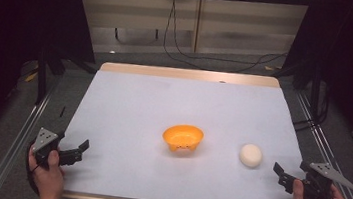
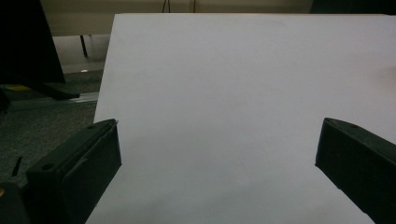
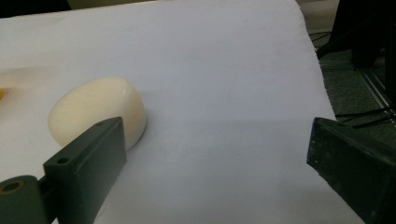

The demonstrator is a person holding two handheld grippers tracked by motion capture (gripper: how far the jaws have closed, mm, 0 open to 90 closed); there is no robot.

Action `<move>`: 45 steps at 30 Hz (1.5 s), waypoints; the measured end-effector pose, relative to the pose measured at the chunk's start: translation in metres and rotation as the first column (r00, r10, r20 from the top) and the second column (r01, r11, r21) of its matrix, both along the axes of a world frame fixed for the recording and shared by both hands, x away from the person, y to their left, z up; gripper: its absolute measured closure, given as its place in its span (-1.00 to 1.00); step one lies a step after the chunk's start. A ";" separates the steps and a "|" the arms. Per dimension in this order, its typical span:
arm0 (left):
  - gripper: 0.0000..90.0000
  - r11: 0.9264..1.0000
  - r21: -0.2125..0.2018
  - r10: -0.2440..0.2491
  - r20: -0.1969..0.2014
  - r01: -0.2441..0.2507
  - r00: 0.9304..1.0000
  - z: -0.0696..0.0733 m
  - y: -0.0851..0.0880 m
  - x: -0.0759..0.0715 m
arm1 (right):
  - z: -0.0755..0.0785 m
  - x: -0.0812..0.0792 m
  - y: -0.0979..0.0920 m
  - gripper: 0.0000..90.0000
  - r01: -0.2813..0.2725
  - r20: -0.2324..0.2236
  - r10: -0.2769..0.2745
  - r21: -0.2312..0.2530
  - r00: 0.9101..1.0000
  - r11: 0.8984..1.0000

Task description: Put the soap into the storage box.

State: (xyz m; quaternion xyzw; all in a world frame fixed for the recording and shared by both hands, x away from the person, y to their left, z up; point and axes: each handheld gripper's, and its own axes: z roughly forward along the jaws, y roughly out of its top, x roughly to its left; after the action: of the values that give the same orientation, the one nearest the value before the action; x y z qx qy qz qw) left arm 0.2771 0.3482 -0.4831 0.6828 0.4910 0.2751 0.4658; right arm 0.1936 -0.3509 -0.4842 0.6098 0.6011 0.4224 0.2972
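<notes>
While nothing is yet gripped, I stand at a wide bench (image 1: 128, 104) covered with a pale bluish-white sheet, its light wooden edge showing at the far side, in a dim room with grey floor, metal rails along both sides, dark curtains and loose black cables (image 1: 181, 39) hanging by the back wall. Near the middle of the bench sits a small orange plastic bowl (image 1: 183, 137), upright and seemingly empty. To its right, well apart from it, lies a cream-white rounded lump like a bun or a bar of soap (image 1: 250, 155), resting directly on the sheet. My right gripper (image 1: 282, 173) hovers near that lump at the bench's right edge; in the right gripper view the lump (image 3: 95, 112) lies just beyond my left-hand finger (image 3: 88, 172), not between the two, which stand released and wide. My left gripper (image 1: 79, 150) waits at the near left corner, fingers equally released over bare sheet. I judge the work barely begun: reaching, grasping and carrying the lump, probably to the bowl, all remain.
</notes>
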 end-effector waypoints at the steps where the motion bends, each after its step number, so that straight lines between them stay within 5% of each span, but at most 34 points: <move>1: -1.00 1.000 0.004 0.000 -0.003 0.000 1.000 0.000 0.000 0.000 | 0.000 0.000 0.000 -0.89 0.002 0.003 -0.002 0.001 1.000 1.000; 5: -1.00 1.000 0.008 0.001 -0.005 -0.001 1.000 0.000 0.000 0.001 | 0.001 -0.001 -0.002 -0.88 0.002 0.000 -0.002 0.014 1.000 1.000; 11: -1.00 1.000 0.006 0.000 -0.009 0.000 1.000 0.000 0.000 0.001 | 0.002 0.002 0.000 -0.80 0.062 -0.029 -0.063 -0.036 0.998 0.997; 19: -1.00 1.000 0.010 -0.001 -0.006 0.001 1.000 0.000 -0.001 0.000 | 0.007 0.001 -0.003 -0.86 0.017 -0.004 -0.017 -0.001 1.000 1.000; 26: -1.00 1.000 0.024 0.010 0.006 -0.011 1.000 0.000 -0.002 -0.001 | 0.015 0.007 0.007 -0.87 -0.020 -0.041 0.020 0.002 0.999 1.000; 36: -1.00 0.999 0.033 0.008 0.011 -0.009 1.000 0.000 -0.004 -0.001 | 0.023 0.012 0.008 -0.73 -0.055 -0.061 0.051 -0.071 0.997 0.996; 45: -1.00 0.999 0.038 0.009 0.013 -0.009 1.000 0.000 -0.004 -0.002 | 0.037 0.023 0.010 -0.69 -0.122 -0.146 0.106 -0.105 0.984 0.987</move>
State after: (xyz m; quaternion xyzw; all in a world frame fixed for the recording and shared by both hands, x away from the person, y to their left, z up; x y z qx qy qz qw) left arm 0.2755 0.3443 -0.4830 0.6875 0.4858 0.2909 0.4547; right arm 0.2170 -0.3407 -0.4469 0.5846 0.6776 0.3598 0.2638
